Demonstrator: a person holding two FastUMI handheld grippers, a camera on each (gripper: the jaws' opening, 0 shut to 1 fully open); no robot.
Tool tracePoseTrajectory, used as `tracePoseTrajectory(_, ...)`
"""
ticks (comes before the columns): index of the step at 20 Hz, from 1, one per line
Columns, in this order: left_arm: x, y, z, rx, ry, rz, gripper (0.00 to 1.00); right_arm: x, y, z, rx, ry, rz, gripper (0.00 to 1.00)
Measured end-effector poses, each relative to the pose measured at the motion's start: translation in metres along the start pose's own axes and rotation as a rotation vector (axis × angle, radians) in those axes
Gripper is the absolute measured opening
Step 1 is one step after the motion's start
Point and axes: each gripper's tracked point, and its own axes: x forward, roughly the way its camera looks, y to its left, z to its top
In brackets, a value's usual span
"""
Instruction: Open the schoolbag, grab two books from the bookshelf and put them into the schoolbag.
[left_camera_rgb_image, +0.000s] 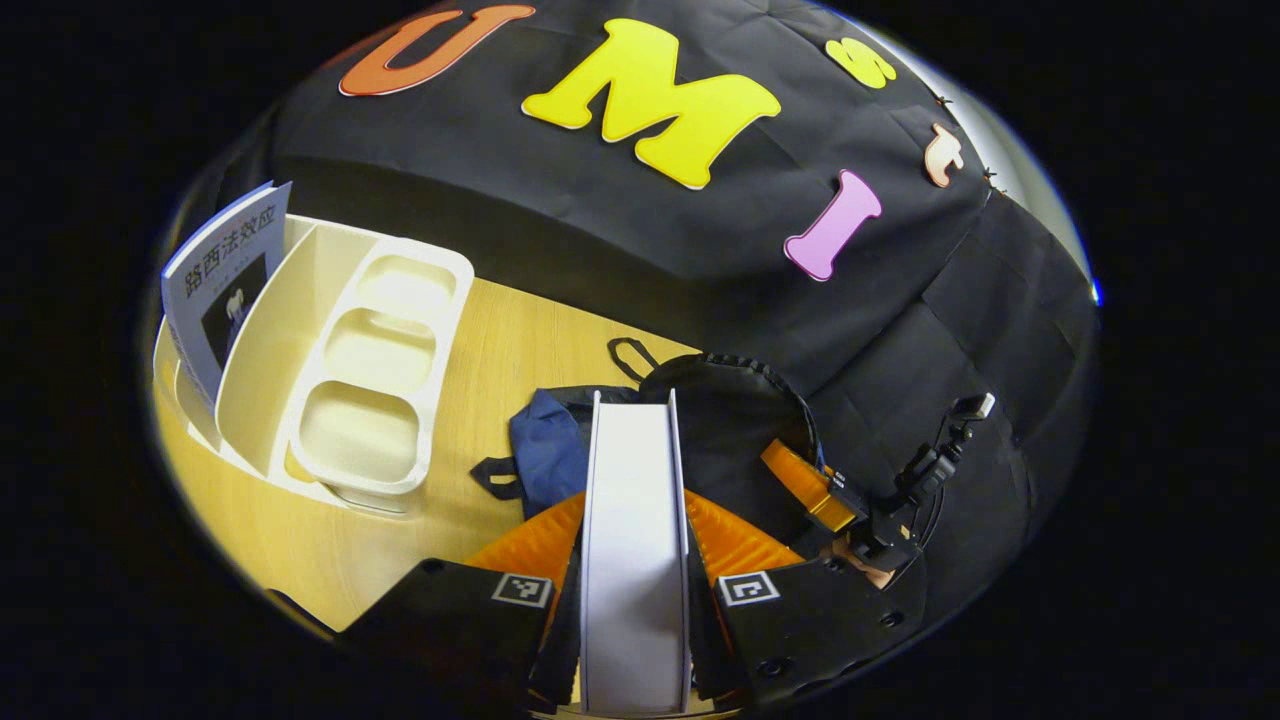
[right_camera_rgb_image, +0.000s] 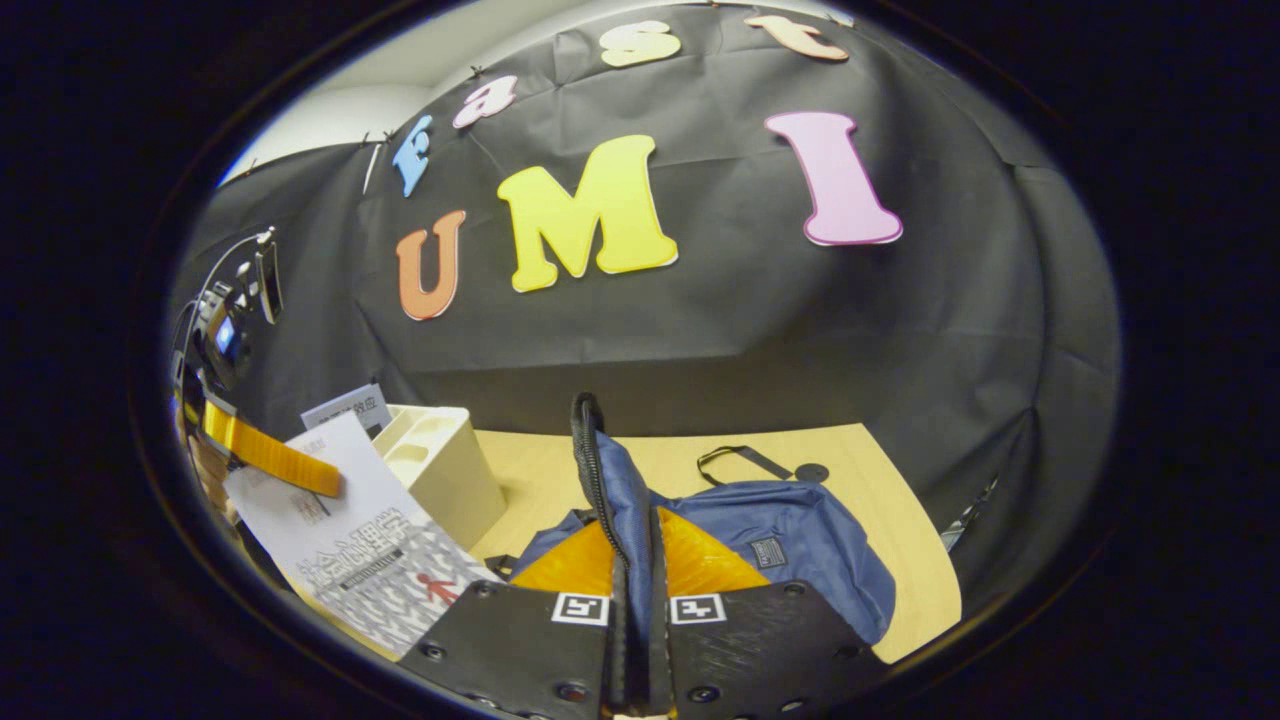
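**One book held above the open schoolbag, the other gripper pinching the bag's rim**

The left gripper (left_camera_rgb_image: 634, 560) is clamped on a book (left_camera_rgb_image: 634, 540), its two fingers pressing the covers from either side. In the left gripper view the book is seen edge-on, a pale block of pages standing upright between the fingers. In the right gripper view the same book (right_camera_rgb_image: 370, 545) shows its patterned cover at the lower left, tilted, with the left gripper (right_camera_rgb_image: 262, 452) gripping its upper part and a hand behind it.

The schoolbag (right_camera_rgb_image: 790, 555) is dark blue and lies on the wooden desk (right_camera_rgb_image: 880, 520), just beside the bookshelf. Its mouth is pulled open. The right gripper (right_camera_rgb_image: 632, 585) is closed narrowly on the zipper edge of the bag's opening, lifting a flap of fabric upright between its fingers. In the left gripper view the bag (left_camera_rgb_image: 720, 420) sits directly beyond the held book, with the right gripper (left_camera_rgb_image: 835, 505) at its right rim.

The bookshelf (left_camera_rgb_image: 340, 370) is a cream plastic organiser with several compartments, standing on the desk (left_camera_rgb_image: 520, 340) to the left of the bag. A second book (left_camera_rgb_image: 225, 280) stands in its far left slot, leaning slightly, cover facing out.
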Motion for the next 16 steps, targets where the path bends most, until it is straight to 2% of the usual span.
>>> tracePoseTrajectory(2, 0.016, -0.01, -0.004, -0.012, 0.012, -0.03, 0.46, -0.002, -0.003, 0.001, 0.011, 0.002, 0.002, 0.07)
tracePoseTrajectory(3, 0.022, -0.015, -0.004, -0.024, 0.009, -0.045, 0.42, -0.002, -0.007, 0.003, 0.016, 0.003, -0.002, 0.08)
tracePoseTrajectory(6, 0.039, -0.017, -0.002, -0.069, -0.017, -0.07, 0.51, -0.001, -0.009, 0.012, 0.042, 0.004, 0.001, 0.08)
tracePoseTrajectory(7, 0.046, -0.015, 0.001, -0.09, -0.028, -0.079, 0.46, 0.0, -0.01, 0.016, 0.053, 0.008, 0.001, 0.08)
tracePoseTrajectory(10, 0.057, -0.009, 0.021, -0.179, -0.08, -0.104, 0.47, 0.002, -0.012, 0.024, 0.057, 0.011, -0.003, 0.08)
tracePoseTrajectory(14, 0.075, 0.017, 0.045, -0.296, -0.168, -0.082, 0.46, 0.004, -0.005, 0.037, 0.058, 0.002, 0.008, 0.07)
tracePoseTrajectory(16, 0.091, 0.022, 0.05, -0.373, -0.181, -0.112, 0.46, 0.005, 0.001, 0.04, 0.054, 0.001, 0.016, 0.07)
